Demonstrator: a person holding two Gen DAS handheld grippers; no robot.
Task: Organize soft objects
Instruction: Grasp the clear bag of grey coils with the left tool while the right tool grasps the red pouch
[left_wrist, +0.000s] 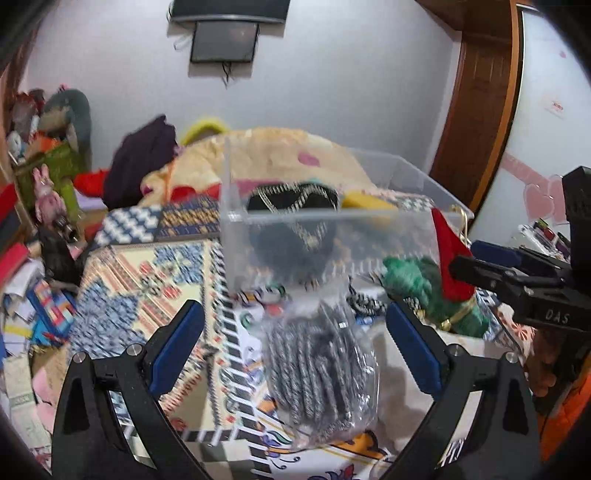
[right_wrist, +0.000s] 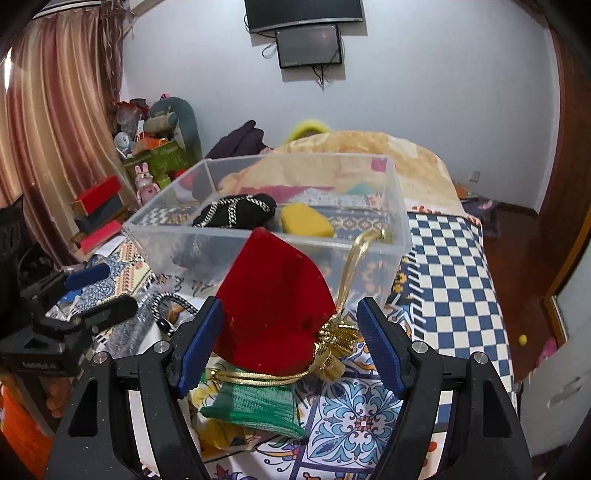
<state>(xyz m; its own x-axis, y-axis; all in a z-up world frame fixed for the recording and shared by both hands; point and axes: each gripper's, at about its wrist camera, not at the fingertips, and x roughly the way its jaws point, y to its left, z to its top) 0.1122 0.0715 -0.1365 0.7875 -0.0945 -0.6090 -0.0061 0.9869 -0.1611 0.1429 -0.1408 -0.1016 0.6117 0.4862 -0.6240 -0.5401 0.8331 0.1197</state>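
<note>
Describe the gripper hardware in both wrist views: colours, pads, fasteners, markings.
Both the left gripper and right gripper have black angular plastic fingers with triangular cutouts, blue ribbed rectangular pads, and silver round screw heads. White "DAS" lettering marks the right gripper's side. No cables visible.

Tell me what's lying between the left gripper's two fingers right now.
In the left wrist view, a clear plastic bag of grey braided cord lies on the patterned bedspread between the open left gripper fingers, untouched.

bin (right_wrist: 400, 225) on bed | pouch (right_wrist: 275, 302) before bin | sponge (right_wrist: 306, 219) in bin
</note>
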